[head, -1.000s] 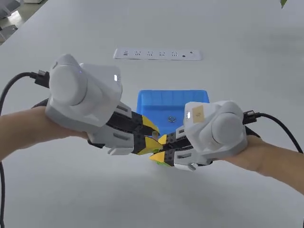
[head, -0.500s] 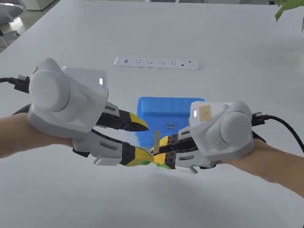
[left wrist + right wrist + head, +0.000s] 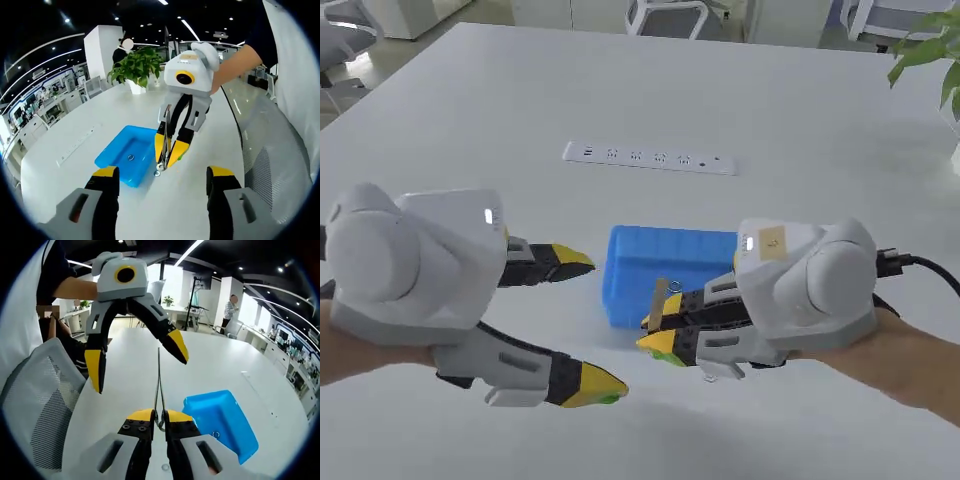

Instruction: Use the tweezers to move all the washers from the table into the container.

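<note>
My right gripper is shut on slim metal tweezers, whose tips point left and up over the front of the blue container. One washer lies inside the container. In the left gripper view the tweezers hang from the right gripper, and their tips are close to a small washer on the white table beside the container; I cannot tell if they touch. My left gripper stands wide open to the left, holding nothing. The right gripper view looks along the tweezers.
A white power strip lies on the table beyond the container. A potted plant stands at the far right edge. Office chairs sit past the far end of the white table.
My left gripper opened, let go near the tweezers and drew back to the left. The right gripper keeps the tweezers. The head camera tilted up.
</note>
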A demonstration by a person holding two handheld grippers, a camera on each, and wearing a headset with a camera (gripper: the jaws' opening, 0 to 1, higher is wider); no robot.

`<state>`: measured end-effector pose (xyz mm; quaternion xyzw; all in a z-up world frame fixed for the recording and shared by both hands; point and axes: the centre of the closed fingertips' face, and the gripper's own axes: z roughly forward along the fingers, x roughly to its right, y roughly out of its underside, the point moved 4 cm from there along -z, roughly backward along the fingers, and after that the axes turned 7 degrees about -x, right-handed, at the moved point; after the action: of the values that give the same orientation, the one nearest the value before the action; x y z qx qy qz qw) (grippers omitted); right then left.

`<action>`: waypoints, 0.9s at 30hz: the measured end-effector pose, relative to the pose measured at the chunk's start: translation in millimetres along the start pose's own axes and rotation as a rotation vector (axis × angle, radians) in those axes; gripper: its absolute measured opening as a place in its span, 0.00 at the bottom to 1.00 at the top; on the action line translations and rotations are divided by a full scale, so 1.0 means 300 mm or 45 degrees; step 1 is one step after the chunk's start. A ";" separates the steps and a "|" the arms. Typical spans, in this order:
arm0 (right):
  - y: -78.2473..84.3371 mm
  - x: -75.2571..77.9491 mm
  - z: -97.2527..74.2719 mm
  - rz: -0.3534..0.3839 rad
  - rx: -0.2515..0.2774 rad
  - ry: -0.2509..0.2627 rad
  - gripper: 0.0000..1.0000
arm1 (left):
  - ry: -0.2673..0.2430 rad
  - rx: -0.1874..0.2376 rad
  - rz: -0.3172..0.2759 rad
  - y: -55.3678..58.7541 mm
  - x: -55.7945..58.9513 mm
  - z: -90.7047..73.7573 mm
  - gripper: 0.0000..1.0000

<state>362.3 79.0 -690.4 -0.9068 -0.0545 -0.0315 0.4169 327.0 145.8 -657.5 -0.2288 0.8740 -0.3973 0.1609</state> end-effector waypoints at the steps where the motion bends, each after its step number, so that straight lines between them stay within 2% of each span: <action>1: -0.005 0.001 -0.005 -0.002 0.002 0.004 0.09 | -0.010 -0.001 -0.008 0.001 0.000 -0.002 0.80; 4: -0.023 0.004 -0.025 0.000 0.007 0.018 0.09 | -0.088 0.018 0.011 0.014 -0.017 -0.018 0.86; 6: -0.027 0.006 -0.034 0.003 0.009 0.025 0.09 | -0.107 0.038 -0.017 0.022 -0.019 -0.026 0.87; 8: -0.033 0.010 -0.048 0.003 0.007 0.033 0.09 | -0.105 0.042 -0.071 0.042 -0.014 -0.032 0.90; 10: -0.040 0.018 -0.063 0.007 0.015 0.047 0.09 | -0.106 0.037 -0.076 0.063 -0.004 -0.039 0.91; 13: -0.049 0.048 -0.090 0.015 0.024 0.084 0.09 | -0.112 0.004 -0.118 0.108 0.010 -0.047 0.94; 16: -0.061 0.083 -0.115 0.022 0.035 0.117 0.09 | -0.132 0.012 -0.156 0.134 0.013 -0.059 0.96; 21: -0.075 0.149 -0.137 0.027 0.043 0.161 0.09 | -0.148 0.037 -0.218 0.157 0.019 -0.068 0.99; 27: -0.073 0.210 -0.141 0.024 0.037 0.195 0.09 | -0.126 0.020 -0.257 0.183 0.035 -0.063 0.99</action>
<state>421.5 65.7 -639.9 -0.8960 -0.0143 -0.0962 0.4333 294.4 183.8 -689.0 -0.3339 0.8344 -0.4064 0.1647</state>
